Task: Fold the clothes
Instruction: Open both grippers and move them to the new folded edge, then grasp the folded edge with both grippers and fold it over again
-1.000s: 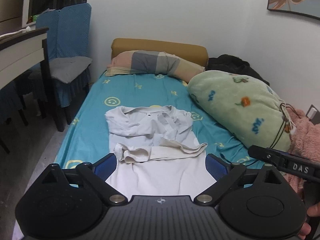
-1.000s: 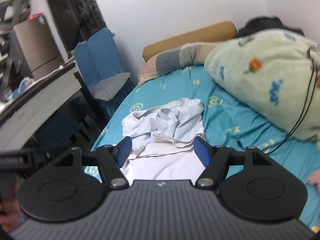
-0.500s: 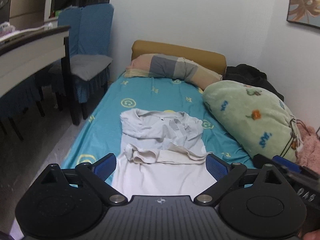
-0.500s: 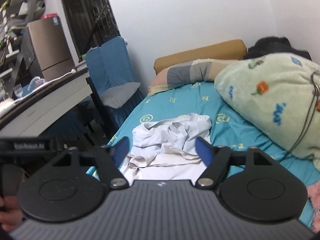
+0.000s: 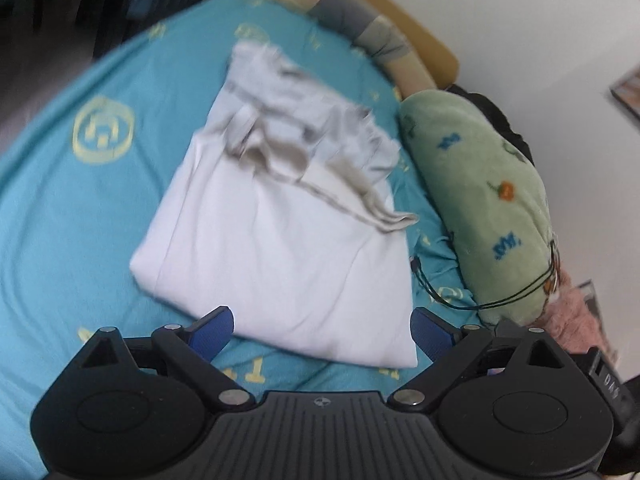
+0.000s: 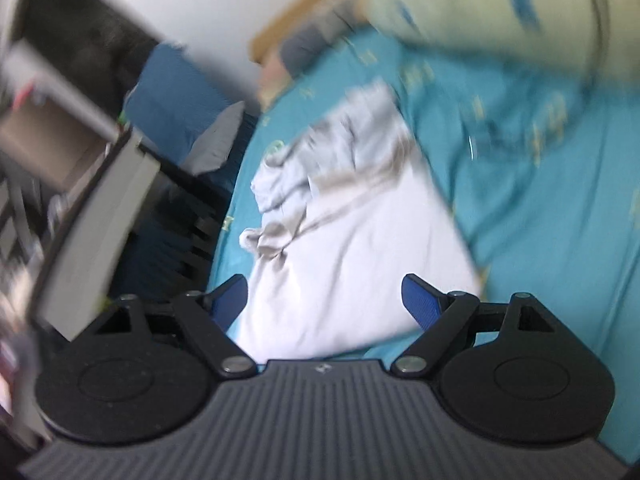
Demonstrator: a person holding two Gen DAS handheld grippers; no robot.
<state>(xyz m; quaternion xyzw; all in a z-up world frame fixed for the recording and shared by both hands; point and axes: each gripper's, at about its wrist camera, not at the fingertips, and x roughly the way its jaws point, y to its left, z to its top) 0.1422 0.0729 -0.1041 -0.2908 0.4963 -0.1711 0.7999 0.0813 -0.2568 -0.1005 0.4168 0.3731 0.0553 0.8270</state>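
Shirt: a white shirt [image 5: 280,236] lies flat on the bed, sleeves folded in and bunched across the upper part; its plain lower half is nearest both cameras.
Shirt, right view: the same shirt [image 6: 352,248] runs from the lower centre up toward the pillows; the picture is blurred and fine folds cannot be made out.
Left gripper: left gripper [image 5: 322,330] is above the shirt's near hem, jaws wide apart, nothing between them; the hem lies in the gap between the blue pads [image 5: 212,330].
Right gripper: right gripper [image 6: 324,300] is over the near end of the shirt, jaws wide apart and empty; white cloth fills the gap between its pads [image 6: 420,302]. Whether either gripper touches the cloth cannot be told.
Bed: turquoise sheet [image 5: 80,208] with yellow prints, bare on both sides of the shirt.
Green bolster: a pale green cushion [image 5: 480,200] lies along the shirt's right side, near but apart from it; a thin black cable [image 5: 432,284] runs on the sheet between them.
Pillow: a grey and tan pillow [image 5: 372,36] lies at the head of the bed, beyond the collar end.
Headboard: tan headboard [image 5: 420,36] behind the pillow, against a white wall.
Left of bed: a blue chair [image 6: 176,88] and a grey desk edge [image 6: 100,224], both blurred.
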